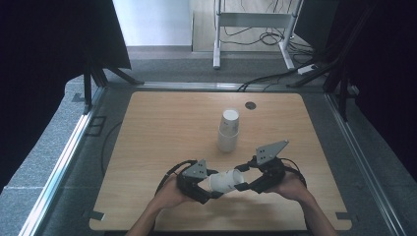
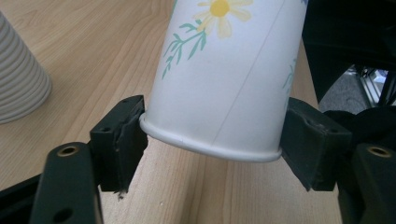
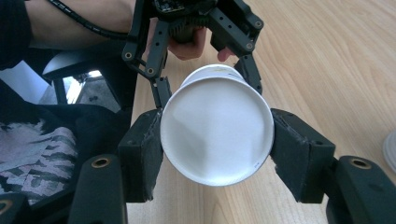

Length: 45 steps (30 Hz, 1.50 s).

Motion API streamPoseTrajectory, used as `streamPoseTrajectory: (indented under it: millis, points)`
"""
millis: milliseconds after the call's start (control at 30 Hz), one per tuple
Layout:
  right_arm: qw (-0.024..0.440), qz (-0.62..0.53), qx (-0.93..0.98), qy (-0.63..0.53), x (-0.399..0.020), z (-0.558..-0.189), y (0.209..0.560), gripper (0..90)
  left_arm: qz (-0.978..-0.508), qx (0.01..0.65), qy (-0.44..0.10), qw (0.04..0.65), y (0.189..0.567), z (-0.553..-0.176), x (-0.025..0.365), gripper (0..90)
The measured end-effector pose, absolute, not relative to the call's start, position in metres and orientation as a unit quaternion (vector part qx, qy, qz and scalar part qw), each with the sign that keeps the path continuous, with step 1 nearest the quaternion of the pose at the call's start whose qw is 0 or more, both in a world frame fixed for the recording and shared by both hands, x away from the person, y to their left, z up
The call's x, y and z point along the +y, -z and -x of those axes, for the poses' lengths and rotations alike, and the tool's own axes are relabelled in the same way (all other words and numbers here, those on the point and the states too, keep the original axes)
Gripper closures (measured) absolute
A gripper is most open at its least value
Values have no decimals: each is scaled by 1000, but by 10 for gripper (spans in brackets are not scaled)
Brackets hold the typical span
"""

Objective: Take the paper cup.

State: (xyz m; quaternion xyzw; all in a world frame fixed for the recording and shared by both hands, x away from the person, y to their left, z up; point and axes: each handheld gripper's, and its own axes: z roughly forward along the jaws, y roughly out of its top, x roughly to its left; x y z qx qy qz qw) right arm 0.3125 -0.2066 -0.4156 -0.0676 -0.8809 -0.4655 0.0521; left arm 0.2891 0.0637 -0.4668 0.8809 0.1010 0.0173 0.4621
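While both hands hover low over the near edge of the wooden desk (image 1: 162, 128), a paper cup (image 1: 225, 181) printed with a daisy lies sideways in the air between them, clamped at either end. The left hand-held gripper (image 1: 205, 191) has its jaws pressed on the cup's rolled rim, one pad on each side, as the left gripper view shows on the paper cup (image 2: 224, 84). The right hand-held gripper (image 1: 242, 186) is closed across the cup's base end, its pads squeezing the round white bottom seen in the right gripper view (image 3: 217, 137). Farther back, near the middle of the desk, stands a stack of upturned cups (image 1: 228, 132), well apart from the held one. The risk from here is crushing: thin paper walls pinched from two ends could buckle if either grip tightens or the hands pull unevenly. A twist of one wrist against the other might crease the rim or tear the seam. If one grip lets go before the other is secure, the cup could swing, slip free and roll across the desk, perhaps towards the standing stack.
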Motion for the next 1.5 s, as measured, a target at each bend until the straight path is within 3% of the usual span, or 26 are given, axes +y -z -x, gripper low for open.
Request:
streamPoseTrajectory:
  millis: [367, 933, 1500]
  points:
    - [35, 80, -896, 435, -204, -312, 407, 330, -892, 95, -23, 441, 457, -290, 63, 308]
    - [-21, 56, -949, 309, -180, -303, 392, 211, -940, 79, -73, 325, 436, -292, 50, 307]
    - [-33, 22, -974, 223, -147, -305, 404, 239, -961, 38, -124, 245, 427, -284, 28, 304]
